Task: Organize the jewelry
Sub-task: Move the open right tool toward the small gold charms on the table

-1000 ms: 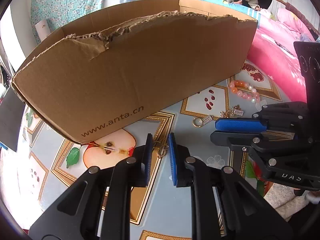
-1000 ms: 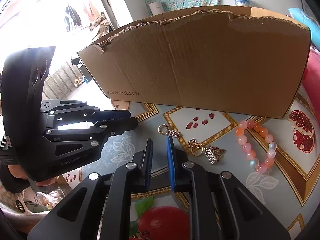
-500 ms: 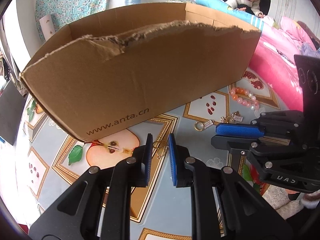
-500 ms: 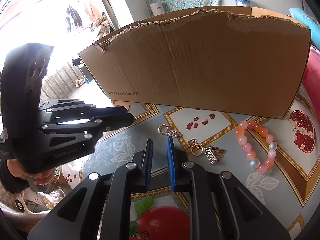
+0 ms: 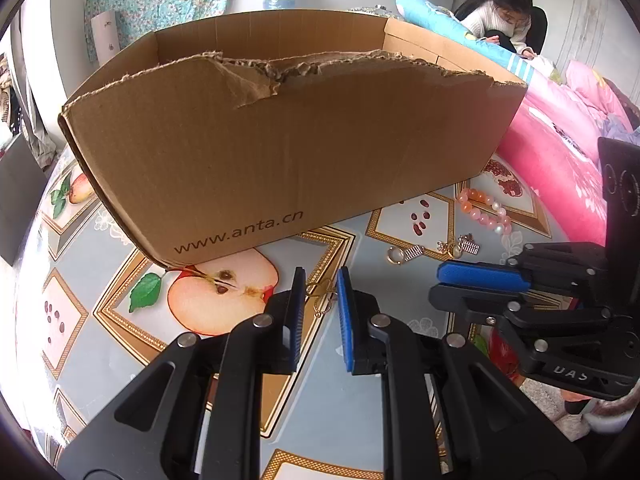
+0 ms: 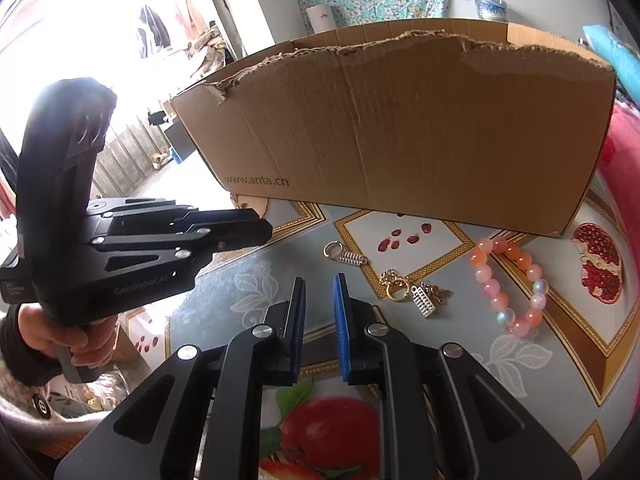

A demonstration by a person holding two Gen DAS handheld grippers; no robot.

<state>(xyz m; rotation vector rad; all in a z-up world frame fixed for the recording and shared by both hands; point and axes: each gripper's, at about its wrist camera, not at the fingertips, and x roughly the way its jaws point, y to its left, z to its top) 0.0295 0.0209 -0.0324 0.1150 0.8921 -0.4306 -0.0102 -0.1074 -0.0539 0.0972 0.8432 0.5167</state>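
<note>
Two hand-held grippers hover low over the fruit-patterned worktop (image 6: pixel 224 304), side by side. The left hand-held gripper (image 5: pixel 320 276) has its jaws a narrow gap apart, and a thin gold piece (image 5: pixel 320 295) shows in that gap, reaching from pad to pad. Whether the pads pinch it or it lies on the worktop beneath cannot be told. The right hand-held gripper (image 6: pixel 319 280) also stands slightly parted, with nothing between its pads.

Just beyond its tips and to the right lie a gold ring with a spring charm (image 6: pixel 345 254), then a ring bearing small charms (image 6: pixel 414 293). Farther right is a pink and orange bead bracelet (image 6: pixel 508 280). Behind all of these stands a torn cardboard box (image 6: pixel 400 128), with a pink bed (image 5: pixel 560 140) beyond on the right.
</note>
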